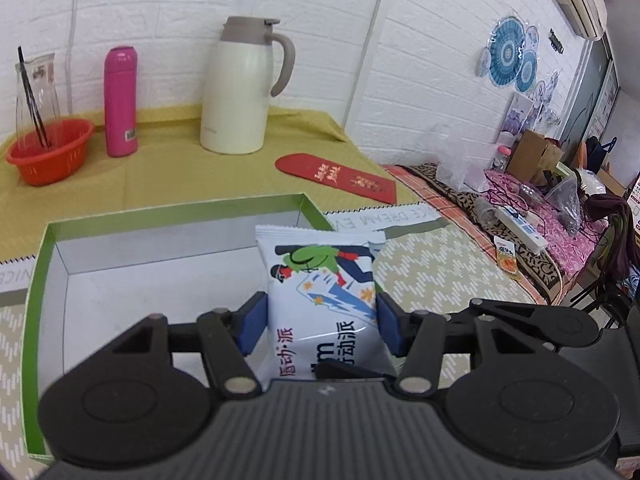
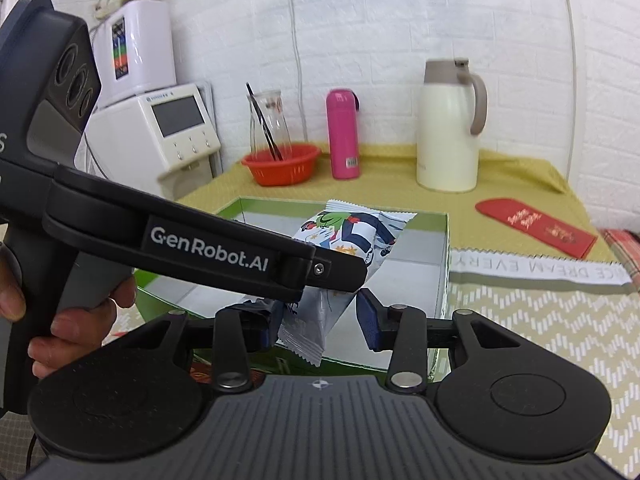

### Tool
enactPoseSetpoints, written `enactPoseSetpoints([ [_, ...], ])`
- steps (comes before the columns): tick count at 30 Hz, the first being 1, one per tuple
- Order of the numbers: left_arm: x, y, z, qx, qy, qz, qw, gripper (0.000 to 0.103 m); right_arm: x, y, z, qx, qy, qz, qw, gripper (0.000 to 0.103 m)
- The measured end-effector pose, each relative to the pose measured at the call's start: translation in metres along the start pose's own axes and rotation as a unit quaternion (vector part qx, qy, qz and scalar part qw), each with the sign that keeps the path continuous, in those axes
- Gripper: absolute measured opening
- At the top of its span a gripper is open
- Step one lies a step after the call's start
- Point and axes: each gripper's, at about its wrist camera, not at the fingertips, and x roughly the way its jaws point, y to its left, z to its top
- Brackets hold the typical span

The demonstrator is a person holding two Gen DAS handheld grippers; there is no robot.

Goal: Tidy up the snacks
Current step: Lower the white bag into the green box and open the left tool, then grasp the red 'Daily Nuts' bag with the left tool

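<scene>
My left gripper (image 1: 320,322) is shut on a white snack packet (image 1: 320,280) printed with a cartoon skier, and holds it above the open green-rimmed box (image 1: 36,272). The box's white inside looks bare. In the right wrist view the left gripper (image 2: 332,268) crosses from the left with the snack packet (image 2: 344,240) over the box (image 2: 444,256). My right gripper (image 2: 320,320) is open just in front of the box, and the packet's lower end hangs between its blue pads (image 2: 370,320) without being clamped.
On the yellow cloth behind the box stand a cream thermos jug (image 1: 236,92), a pink bottle (image 1: 120,104) and a red basket (image 1: 50,148) holding a glass carafe. A red envelope (image 1: 340,176) lies to the right. A white appliance (image 2: 160,128) stands at the far left.
</scene>
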Motion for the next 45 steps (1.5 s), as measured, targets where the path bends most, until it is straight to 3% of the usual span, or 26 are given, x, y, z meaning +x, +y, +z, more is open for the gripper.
enactPoseSetpoints([
  [9, 0.029, 0.014, 0.0, -0.01, 0.027, 0.005, 0.9996, 0.056, 0.029, -0.012, -0.002, 0.02, 0.032, 0.013, 0.999, 0.07],
  [11, 0.03, 0.015, 0.0, -0.005, 0.027, 0.003, 0.9996, 0.065, 0.033, -0.011, -0.002, 0.013, 0.036, 0.007, 0.999, 0.07],
  [13, 0.027, 0.015, 0.0, -0.003, 0.014, 0.001, 0.9999, 0.076, 0.035, -0.01, -0.003, -0.008, 0.035, -0.017, 0.999, 0.078],
  [14, 0.024, 0.015, -0.001, -0.003, 0.008, -0.001, 1.0, 0.078, 0.035, -0.008, -0.003, -0.018, 0.034, -0.025, 0.999, 0.087],
  [15, 0.021, 0.015, -0.001, -0.005, 0.003, -0.002, 1.0, 0.086, 0.034, -0.007, -0.004, -0.027, 0.03, -0.027, 0.999, 0.103],
  [16, 0.018, 0.015, -0.001, -0.01, -0.002, 0.005, 0.9999, 0.094, 0.031, -0.006, -0.004, -0.032, 0.025, -0.024, 0.999, 0.103],
  [21, -0.002, 0.011, -0.002, -0.011, -0.021, 0.062, 0.9978, 0.094, 0.014, 0.005, -0.008, -0.065, -0.002, -0.027, 0.998, 0.103],
  [33, -0.088, -0.014, -0.027, 0.015, -0.075, 0.078, 0.994, 0.094, -0.045, 0.028, -0.008, -0.058, -0.036, -0.042, 0.997, 0.103],
  [36, -0.119, -0.02, -0.042, 0.018, -0.103, 0.084, 0.991, 0.094, -0.066, 0.033, -0.013, -0.052, -0.043, -0.048, 0.997, 0.103],
  [40, -0.155, -0.025, -0.073, 0.024, -0.14, 0.13, 0.9812, 0.094, -0.092, 0.038, -0.03, -0.05, -0.059, -0.051, 0.996, 0.103],
  [45, -0.177, -0.018, -0.121, 0.025, -0.124, 0.156, 0.9795, 0.094, -0.107, 0.044, -0.056, -0.041, -0.048, -0.052, 0.997, 0.103],
])
